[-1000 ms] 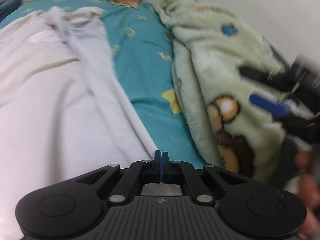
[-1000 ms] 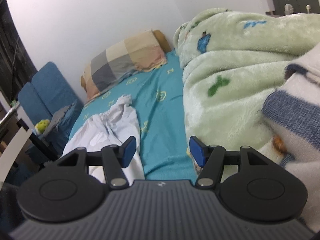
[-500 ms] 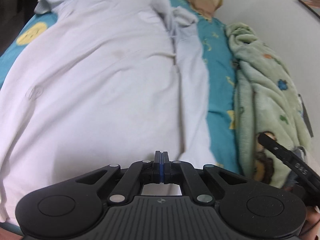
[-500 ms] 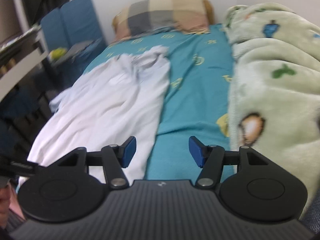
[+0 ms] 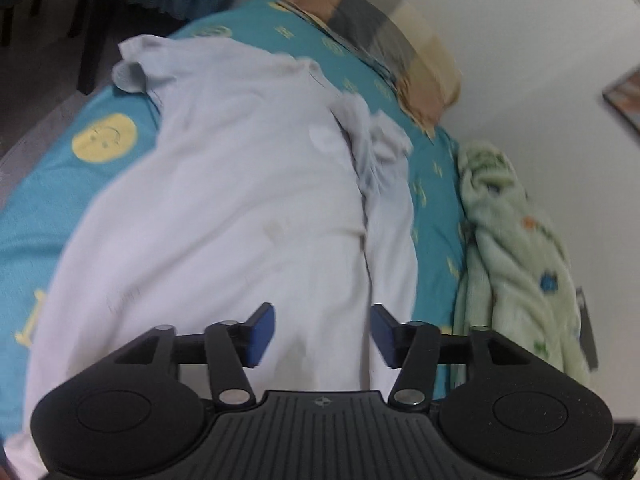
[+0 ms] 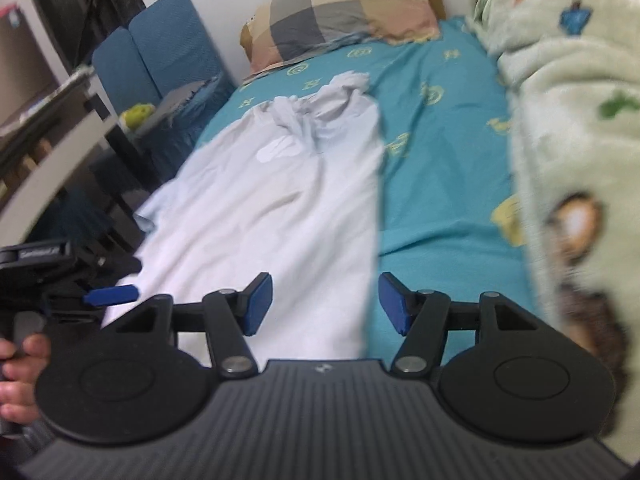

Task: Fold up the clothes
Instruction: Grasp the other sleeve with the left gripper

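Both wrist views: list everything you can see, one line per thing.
white garment: one, white, spread flat on the bed, one side folded in.
bed sheet: one, teal with yellow prints, under the garment.
pillow: one, checked beige and grey, at the head of the bed.
fleece blanket: one, pale green with cartoon prints, bunched along the wall side.
blue cushions: two, blue, beside the bed's far corner.
plush toy: one, yellow-green, by the cushions.
left gripper: black, blue pads, open above the garment.
right gripper: black, blue pads, open over the garment's edge.
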The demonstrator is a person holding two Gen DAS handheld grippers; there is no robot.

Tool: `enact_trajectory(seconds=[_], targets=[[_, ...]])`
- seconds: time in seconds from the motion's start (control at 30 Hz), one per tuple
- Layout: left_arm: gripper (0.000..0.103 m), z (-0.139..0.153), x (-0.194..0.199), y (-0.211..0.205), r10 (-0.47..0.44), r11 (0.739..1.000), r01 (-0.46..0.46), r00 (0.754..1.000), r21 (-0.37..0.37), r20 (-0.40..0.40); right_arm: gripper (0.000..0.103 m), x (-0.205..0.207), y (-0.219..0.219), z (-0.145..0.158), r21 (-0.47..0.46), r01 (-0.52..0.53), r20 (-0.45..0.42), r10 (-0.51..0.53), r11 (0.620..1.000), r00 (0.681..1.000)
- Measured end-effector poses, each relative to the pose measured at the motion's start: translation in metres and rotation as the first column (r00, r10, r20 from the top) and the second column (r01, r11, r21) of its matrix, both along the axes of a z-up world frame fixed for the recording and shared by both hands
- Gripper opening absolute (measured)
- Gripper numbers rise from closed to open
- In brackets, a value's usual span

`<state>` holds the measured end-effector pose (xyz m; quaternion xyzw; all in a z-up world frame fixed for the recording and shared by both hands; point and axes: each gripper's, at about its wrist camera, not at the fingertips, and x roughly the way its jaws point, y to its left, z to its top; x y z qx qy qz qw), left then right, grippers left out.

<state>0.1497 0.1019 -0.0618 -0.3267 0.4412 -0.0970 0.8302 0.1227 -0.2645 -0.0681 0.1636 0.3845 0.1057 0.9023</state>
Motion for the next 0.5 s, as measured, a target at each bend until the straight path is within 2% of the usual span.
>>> enact_trajectory(seconds=[0.1,0.23,0.4,0.5], targets=[[0.074,-0.008,0.024,0.040,0.127,0.990,-0.127,0.992,-0.065,-0.010,0.061,0.020,0.021,0.000,-0.015,-0.017,-0.014,0.017,1.000,1.000],[0.075,-0.035,0.058,0.090,0.292,0.941,-0.296,0.955,-0.164,-0.048,0.061,0.043,0.044,-0.010,-0.036,-0.026,0.005,0.026,0.999,1.000],[0.075,-0.074,0.104,0.126,0.400,0.881,-0.406,0.913,-0.243,-0.077,0.060,0.058,0.053,-0.048,-0.036,-0.045,-0.017,0.044,0.998,0.999],[0.075,-0.096,0.125,0.139,0.444,0.845,-0.450,0.892,-0.290,-0.091,0.060,0.069,0.055,-0.060,-0.050,-0.040,-0.034,0.038,0.998,0.999]])
